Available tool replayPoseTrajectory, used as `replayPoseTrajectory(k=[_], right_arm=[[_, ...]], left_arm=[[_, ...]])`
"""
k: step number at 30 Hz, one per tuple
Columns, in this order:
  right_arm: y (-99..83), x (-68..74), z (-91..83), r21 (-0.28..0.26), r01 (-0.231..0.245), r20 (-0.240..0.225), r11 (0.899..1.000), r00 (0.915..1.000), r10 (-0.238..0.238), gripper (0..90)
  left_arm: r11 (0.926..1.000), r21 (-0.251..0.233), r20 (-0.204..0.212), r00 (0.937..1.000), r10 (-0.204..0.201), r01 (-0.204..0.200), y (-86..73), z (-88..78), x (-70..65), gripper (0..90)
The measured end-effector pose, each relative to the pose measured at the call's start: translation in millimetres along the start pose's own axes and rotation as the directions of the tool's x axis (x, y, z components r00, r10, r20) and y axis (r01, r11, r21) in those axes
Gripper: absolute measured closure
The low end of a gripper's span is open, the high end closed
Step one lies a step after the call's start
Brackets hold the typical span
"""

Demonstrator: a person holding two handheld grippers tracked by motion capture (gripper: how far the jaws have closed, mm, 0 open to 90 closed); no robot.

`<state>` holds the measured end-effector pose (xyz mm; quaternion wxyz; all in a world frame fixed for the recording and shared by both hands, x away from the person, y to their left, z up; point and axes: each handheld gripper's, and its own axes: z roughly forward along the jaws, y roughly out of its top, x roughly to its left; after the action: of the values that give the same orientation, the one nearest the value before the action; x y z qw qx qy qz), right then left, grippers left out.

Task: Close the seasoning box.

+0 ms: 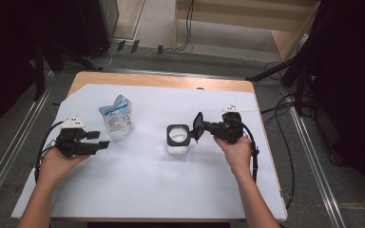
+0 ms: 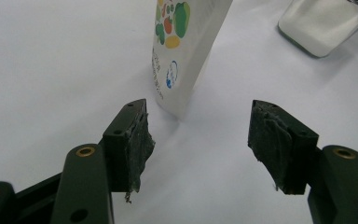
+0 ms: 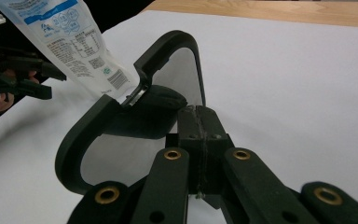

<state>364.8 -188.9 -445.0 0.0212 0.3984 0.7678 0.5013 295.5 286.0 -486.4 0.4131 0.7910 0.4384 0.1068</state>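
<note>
while the right gripper (image 1: 196, 128) stands near the middle of the high view with its jaws pressed fully together, we see them clamped on the hinged black lid (image 3: 135, 116) of the jar (image 1: 177, 140), which sits at the centre of the white sheet (image 1: 171, 190); the lid is swung up off the mouth, so the jar stands open. we judge the jar as a stiff, clear-walled container with white powder or grains inside – fairly heavy for its size, smooth on the sides, and liable to tip if the lid is pulled sideways rather than held steady. the lid's thin rim is rigid and gives a sure pinch point, and that is where we have it. the left gripper (image 1: 102, 141), at the left of the high view, has its jaws apart with nothing between them, the pouch (image 1: 116, 117) standing just ahead of its pads (image 2: 137, 144). we take the pouch to be light, soft-walled and slippery – it will buckle if squeezed at the belly and may spill if tilted carelessly, so we would grasp it across the stiffer upper part, near the sealed top corner, with a gentle squeeze.
</note>
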Motion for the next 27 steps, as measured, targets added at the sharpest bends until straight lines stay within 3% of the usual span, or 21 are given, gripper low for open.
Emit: replayPoseTrajectory(k=[12, 27], right_arm=[[-0.8, 3.4, -1.1, -0.004, 0.002, -0.006, 1.0, 1.0, -0.002, 90.0], [-1.7, 12.6, 3.7, -0.005, 0.015, -0.03, 1.0, 0.9994, -0.015, 90.0]], left_arm=[[1.0, -0.006, 0.017, 0.9998, -0.005, 0.005, -0.9, -1.2, 4.7, 39.0], [0.9998, -0.015, 0.007, 0.9998, -0.017, 0.017, -2.0, -2.3, 8.2, 39.0]])
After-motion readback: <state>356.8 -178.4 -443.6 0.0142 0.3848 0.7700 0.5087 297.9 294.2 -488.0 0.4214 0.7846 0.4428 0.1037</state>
